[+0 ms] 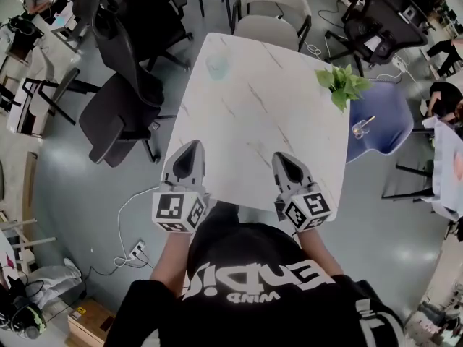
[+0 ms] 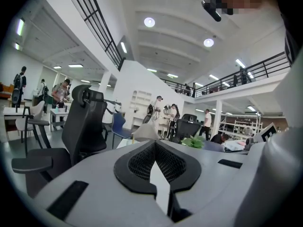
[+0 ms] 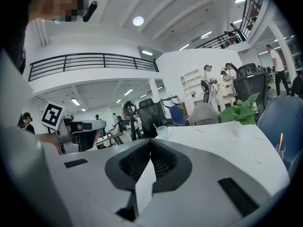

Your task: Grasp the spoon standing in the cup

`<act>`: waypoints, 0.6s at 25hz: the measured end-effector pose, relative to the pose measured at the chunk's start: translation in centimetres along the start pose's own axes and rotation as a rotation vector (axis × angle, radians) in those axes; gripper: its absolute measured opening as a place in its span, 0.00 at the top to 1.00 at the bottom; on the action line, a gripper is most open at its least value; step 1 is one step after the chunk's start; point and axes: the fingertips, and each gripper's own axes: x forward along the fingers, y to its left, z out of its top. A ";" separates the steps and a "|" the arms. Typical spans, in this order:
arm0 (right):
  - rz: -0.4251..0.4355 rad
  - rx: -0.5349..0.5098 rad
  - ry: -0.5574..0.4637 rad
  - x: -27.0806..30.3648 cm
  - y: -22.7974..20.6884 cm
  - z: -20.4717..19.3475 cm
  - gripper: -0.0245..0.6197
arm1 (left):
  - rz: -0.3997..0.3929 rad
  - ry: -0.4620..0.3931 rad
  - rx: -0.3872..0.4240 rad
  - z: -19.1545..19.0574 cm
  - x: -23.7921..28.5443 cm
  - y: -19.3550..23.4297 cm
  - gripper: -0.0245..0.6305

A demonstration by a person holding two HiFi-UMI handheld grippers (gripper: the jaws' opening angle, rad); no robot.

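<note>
At the near edge of the table (image 1: 268, 118), the left gripper (image 1: 194, 144) and the right gripper (image 1: 283, 156) hover side by side. Each has its fingers pressed together, holding nothing. A plant (image 1: 342, 84) sits by the far right corner. The cup (image 1: 217, 65) stands near the far left corner, well apart from both grippers, with the spoon (image 3: 154, 125) leaning in it.

At the table's (image 1: 275, 121) far left corner the cup (image 1: 217, 65) is small and hazy in the head view, and the spoon in it cannot be made out. In the right gripper view only a thin handle (image 3: 154, 126) shows above its rim. In the left gripper view the left gripper (image 2: 155, 143) covers nearly all the table, and the cup cannot be told there. At the table's far right corner, leaves (image 1: 343, 84) hide the plant's pot.
</note>
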 end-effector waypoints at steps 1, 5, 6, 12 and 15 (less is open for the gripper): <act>-0.008 0.000 -0.002 0.7 -0.1 0.2 0.94 | -0.006 0.001 0.003 0.2 0.6 0.5 0.95; -0.035 -0.004 -0.010 3.5 -0.3 1.2 0.94 | -0.030 0.014 0.013 0.6 2.9 2.4 0.95; -0.039 -0.008 -0.014 4.1 -0.3 1.5 0.94 | -0.039 0.019 0.016 0.6 3.4 2.8 0.95; -0.041 -0.023 -0.021 7.3 -0.2 2.2 0.94 | -0.072 0.031 0.032 1.2 5.8 4.7 0.95; -0.041 -0.030 -0.016 8.1 -0.2 2.6 0.94 | -0.065 0.036 0.029 1.2 6.3 5.2 0.95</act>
